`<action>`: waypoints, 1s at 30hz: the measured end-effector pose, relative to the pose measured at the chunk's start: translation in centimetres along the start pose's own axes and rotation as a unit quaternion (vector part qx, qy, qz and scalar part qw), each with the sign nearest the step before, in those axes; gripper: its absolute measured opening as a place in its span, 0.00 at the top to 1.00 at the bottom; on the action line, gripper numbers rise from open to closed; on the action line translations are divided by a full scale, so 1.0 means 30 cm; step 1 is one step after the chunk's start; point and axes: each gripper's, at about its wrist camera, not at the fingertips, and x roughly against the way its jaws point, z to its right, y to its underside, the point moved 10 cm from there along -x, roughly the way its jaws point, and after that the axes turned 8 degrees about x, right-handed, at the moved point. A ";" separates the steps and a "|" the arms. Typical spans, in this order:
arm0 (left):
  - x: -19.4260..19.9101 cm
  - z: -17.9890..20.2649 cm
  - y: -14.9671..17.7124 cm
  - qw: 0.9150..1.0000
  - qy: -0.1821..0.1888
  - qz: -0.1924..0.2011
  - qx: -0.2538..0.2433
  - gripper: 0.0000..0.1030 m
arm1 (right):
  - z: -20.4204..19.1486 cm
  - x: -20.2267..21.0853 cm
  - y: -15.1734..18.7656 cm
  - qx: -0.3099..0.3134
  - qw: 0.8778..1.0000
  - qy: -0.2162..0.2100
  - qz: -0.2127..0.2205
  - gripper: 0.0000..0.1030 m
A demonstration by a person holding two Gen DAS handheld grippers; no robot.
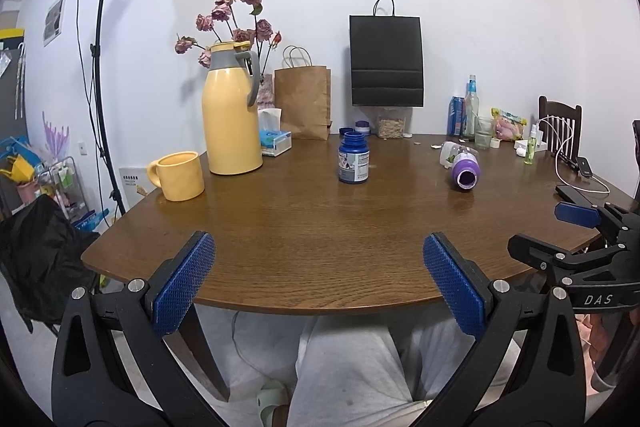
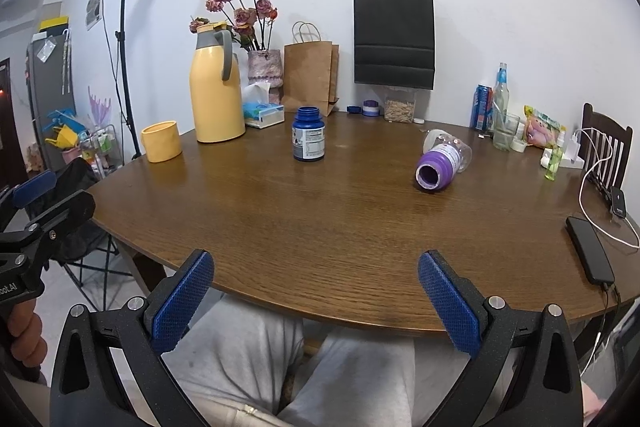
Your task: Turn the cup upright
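Note:
A yellow mug stands at the table's far left, handle to the left. Its top face looks like a shallow ringed disc, as of a mug standing mouth down, though I cannot tell for sure. My left gripper hangs open and empty over the near table edge, well short and to the right of the mug. My right gripper is also open and empty at the near edge. Each gripper shows in the other's view: the right gripper at the right side, the left gripper at the left side.
The round wooden table carries a yellow thermos jug behind the mug, an open blue bottle, a purple bottle on its side, a tissue box, paper bags, and a phone with cable at right. Grey-trousered legs are below.

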 end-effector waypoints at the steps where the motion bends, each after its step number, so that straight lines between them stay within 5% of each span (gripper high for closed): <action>1: 0.001 0.000 0.000 1.000 0.000 0.000 0.000 0.00 | -0.001 0.000 0.000 0.001 1.000 0.001 0.000 0.00; 30: -0.022 0.000 -0.033 1.000 0.005 0.015 0.006 0.00 | 0.050 -0.033 -0.007 -0.028 1.000 0.000 0.001 0.00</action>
